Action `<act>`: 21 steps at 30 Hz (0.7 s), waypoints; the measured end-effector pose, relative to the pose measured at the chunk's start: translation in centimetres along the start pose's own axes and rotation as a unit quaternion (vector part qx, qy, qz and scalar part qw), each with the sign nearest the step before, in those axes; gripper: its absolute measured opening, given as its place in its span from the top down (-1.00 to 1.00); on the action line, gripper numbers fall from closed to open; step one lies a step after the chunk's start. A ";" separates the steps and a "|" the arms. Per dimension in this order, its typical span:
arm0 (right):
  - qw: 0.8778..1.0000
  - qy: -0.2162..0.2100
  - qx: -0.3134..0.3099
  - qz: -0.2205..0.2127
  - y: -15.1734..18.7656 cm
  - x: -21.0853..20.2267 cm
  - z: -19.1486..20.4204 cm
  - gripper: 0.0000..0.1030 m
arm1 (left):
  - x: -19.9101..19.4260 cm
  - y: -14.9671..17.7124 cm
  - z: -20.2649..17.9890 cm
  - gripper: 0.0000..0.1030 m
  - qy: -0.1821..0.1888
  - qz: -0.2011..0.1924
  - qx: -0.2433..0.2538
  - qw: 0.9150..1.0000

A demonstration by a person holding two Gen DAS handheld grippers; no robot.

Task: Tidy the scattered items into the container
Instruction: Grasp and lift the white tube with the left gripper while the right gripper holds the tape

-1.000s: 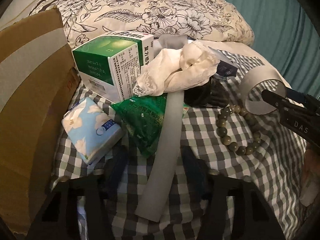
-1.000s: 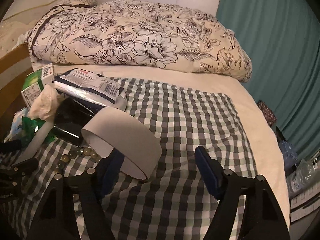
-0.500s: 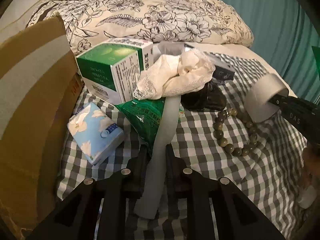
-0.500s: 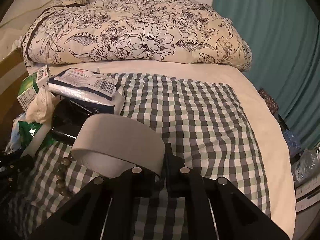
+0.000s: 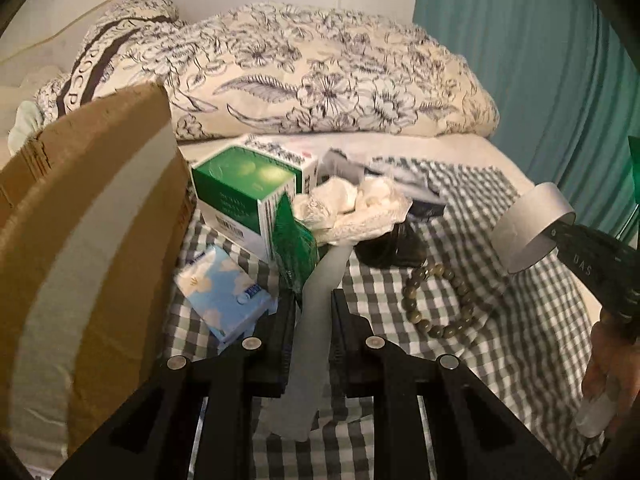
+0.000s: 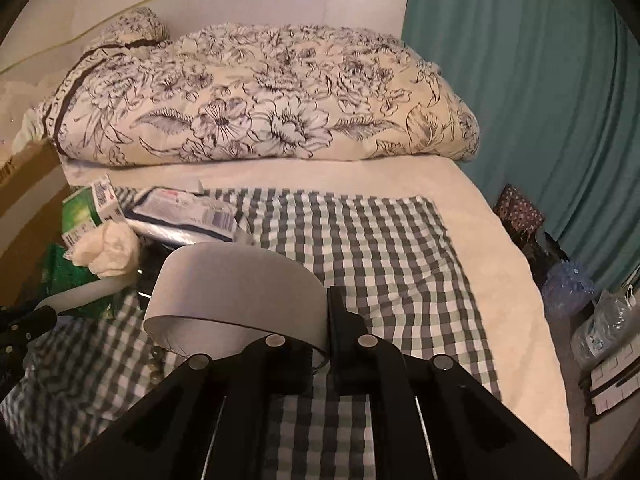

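Cardboard box (image 5: 92, 216) beside scattered items

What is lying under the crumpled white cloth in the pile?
The white cloth rests on a dark object and the far end of the grey strip, beside the green box. Anything deeper is hidden.

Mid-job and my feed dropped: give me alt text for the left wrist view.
The left gripper is shut on a long grey strip above a checked cloth. A cardboard box stands on the left; a green carton, tissue pack and bead bracelet lie ahead.
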State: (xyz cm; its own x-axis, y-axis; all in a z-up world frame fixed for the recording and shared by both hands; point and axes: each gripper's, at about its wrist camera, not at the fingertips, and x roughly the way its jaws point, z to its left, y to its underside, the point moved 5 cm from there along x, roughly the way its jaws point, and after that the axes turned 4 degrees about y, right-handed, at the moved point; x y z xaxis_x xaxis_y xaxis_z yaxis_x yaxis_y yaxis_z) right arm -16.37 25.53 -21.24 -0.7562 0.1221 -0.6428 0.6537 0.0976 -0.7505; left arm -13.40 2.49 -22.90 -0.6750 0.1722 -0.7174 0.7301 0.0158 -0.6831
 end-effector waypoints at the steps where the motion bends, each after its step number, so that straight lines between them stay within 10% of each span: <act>1: 1.000 -0.002 0.002 -0.002 -0.2 -0.4 0.0 0.88 | -0.4 -0.2 0.0 0.66 0.001 -0.004 -0.001 1.000; 13: 1.000 -0.019 0.002 -0.020 -1.3 -3.4 1.9 0.88 | -3.6 -1.3 0.8 0.89 0.014 -0.032 -0.005 0.999; 21: 0.999 -0.034 0.001 -0.023 -1.2 -4.2 2.9 0.88 | -0.7 1.0 0.4 0.85 0.031 0.025 0.018 0.999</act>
State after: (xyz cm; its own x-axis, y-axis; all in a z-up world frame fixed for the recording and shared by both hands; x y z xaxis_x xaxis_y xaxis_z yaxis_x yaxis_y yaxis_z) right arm -14.10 22.00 -18.08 -0.7854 0.0497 -0.6170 0.6186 0.0992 -0.7794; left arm -12.29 1.94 -23.15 -0.6292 0.2317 -0.7419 0.7576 -0.0304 -0.6520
